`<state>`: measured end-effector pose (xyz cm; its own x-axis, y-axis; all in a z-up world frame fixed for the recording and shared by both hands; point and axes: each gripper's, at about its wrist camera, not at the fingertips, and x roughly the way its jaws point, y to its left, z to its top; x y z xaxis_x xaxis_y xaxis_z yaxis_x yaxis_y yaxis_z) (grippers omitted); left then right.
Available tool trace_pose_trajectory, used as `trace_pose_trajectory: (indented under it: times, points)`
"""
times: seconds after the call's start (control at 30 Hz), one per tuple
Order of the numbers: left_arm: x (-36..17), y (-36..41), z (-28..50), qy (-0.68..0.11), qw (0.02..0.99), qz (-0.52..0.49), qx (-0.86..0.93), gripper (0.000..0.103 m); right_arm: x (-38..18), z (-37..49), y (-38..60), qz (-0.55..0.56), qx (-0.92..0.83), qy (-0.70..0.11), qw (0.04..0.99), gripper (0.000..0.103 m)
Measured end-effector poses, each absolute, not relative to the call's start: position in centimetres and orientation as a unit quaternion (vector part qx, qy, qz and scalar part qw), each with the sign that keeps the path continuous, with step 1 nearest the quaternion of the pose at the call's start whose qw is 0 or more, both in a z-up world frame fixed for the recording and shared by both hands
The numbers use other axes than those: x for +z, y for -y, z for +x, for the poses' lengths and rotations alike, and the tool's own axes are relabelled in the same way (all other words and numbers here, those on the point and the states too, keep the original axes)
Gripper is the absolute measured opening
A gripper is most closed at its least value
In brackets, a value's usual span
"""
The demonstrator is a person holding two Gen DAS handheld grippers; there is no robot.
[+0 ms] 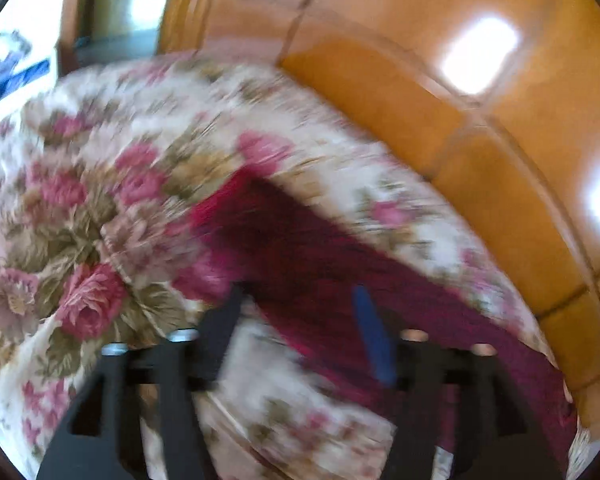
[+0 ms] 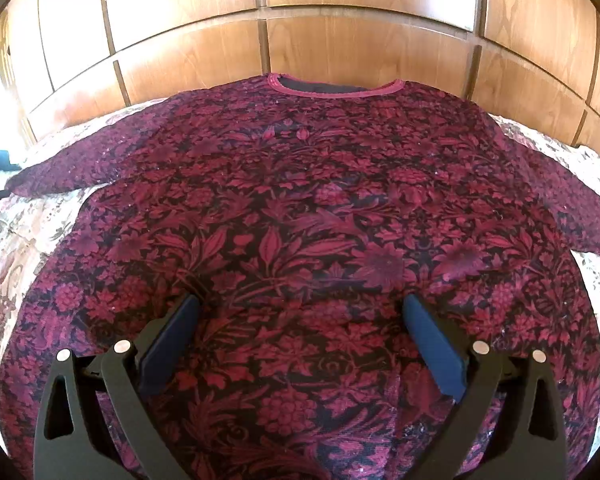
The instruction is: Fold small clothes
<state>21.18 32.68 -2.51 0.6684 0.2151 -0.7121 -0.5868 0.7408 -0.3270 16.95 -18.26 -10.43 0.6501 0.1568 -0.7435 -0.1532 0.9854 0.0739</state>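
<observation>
A dark red top [image 2: 300, 200] with a floral print lies flat on a flowered bedspread [image 2: 16, 216], neckline [image 2: 336, 88] at the far side and both sleeves spread out. My right gripper [image 2: 300, 300] hovers open over the lower middle of the top, with only flat cloth between its blue pads [image 2: 432, 344]. The left wrist view is motion-blurred. There my left gripper [image 1: 298, 296] stands open above a red sleeve [image 1: 320, 248] that runs diagonally across the bedspread [image 1: 100, 200]. The sleeve cloth lies under the fingers and is not pinched.
Glossy wooden panels [image 2: 300, 40] rise right behind the bed, close to the neckline, and show as orange wood [image 1: 500, 160] at the right of the left wrist view. Bedspread shows on both sides of the top. A blurred blue-and-white thing [image 1: 12, 72] sits at the far left.
</observation>
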Motion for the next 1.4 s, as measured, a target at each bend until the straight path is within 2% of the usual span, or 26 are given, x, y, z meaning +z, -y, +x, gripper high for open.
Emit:
trace_pose_trajectory:
  times: [0.17, 0.27, 0.37, 0.43, 0.57, 0.63, 0.9, 0.97, 1.0, 1.03, 1.1, 1.13, 1.23, 1.3, 1.4]
  points:
    - [0.0, -23.9, 20.7, -0.328, 0.915, -0.209, 0.110, 0.068, -8.2, 16.8, 22.3, 0.092, 0.102, -0.410, 0.901, 0.099]
    - [0.4, -17.0, 20.0, -0.339, 0.925, -0.172, 0.016, 0.076, -6.8, 16.2, 28.8, 0.189, 0.069, -0.385, 0.901, 0.098]
    - [-0.4, -10.5, 19.3, -0.359, 0.921, -0.133, -0.067, 0.076, -7.1, 15.7, 37.1, 0.281, 0.001, -0.370, 0.886, 0.088]
    - [-1.1, -6.6, 18.5, -0.368, 0.918, -0.106, -0.105, 0.076, -8.5, 15.1, 44.0, 0.340, -0.066, -0.365, 0.865, 0.075]
    - [-3.1, -1.1, 18.0, -0.394, 0.904, -0.077, -0.150, 0.076, -11.0, 15.1, 54.0, 0.427, -0.139, -0.348, 0.823, 0.066]
    - [-4.3, 0.0, 18.4, -0.412, 0.895, -0.074, -0.156, 0.076, -11.3, 15.8, 56.9, 0.439, -0.158, -0.338, 0.817, 0.062]
    - [-6.8, 0.5, 18.5, -0.436, 0.888, -0.066, -0.130, 0.077, -11.5, 20.7, 64.6, 0.456, -0.222, -0.321, 0.800, 0.062]
    - [-7.1, 0.5, 18.8, -0.435, 0.889, -0.068, -0.130, 0.079, -11.9, 21.5, 65.3, 0.446, -0.225, -0.328, 0.802, 0.059]
    - [-7.3, 0.6, 18.8, -0.434, 0.889, -0.064, -0.128, 0.080, -11.8, 22.1, 65.7, 0.436, -0.231, -0.336, 0.802, 0.049]
    - [-7.3, 0.8, 18.6, -0.434, 0.890, -0.059, -0.125, 0.081, -11.6, 22.4, 66.0, 0.420, -0.245, -0.345, 0.803, 0.033]
    - [-7.3, 1.2, 18.5, -0.431, 0.892, -0.051, -0.122, 0.082, -10.9, 22.2, 65.4, 0.379, -0.267, -0.355, 0.811, 0.013]
    - [-7.4, 1.4, 18.5, -0.430, 0.893, -0.048, -0.121, 0.083, -10.5, 22.0, 65.2, 0.355, -0.276, -0.355, 0.820, 0.010]
    - [-7.9, 1.6, 18.6, -0.432, 0.892, -0.045, -0.123, 0.087, -11.1, 20.6, 64.9, 0.289, -0.322, -0.371, 0.822, 0.008]
    - [-8.0, 1.6, 18.8, -0.432, 0.892, -0.044, -0.123, 0.089, -12.6, 20.2, 65.7, 0.296, -0.332, -0.376, 0.813, 0.008]
    - [-8.0, 1.5, 18.9, -0.432, 0.892, -0.046, -0.128, 0.090, -12.1, 19.9, 65.1, 0.292, -0.332, -0.373, 0.815, 0.008]
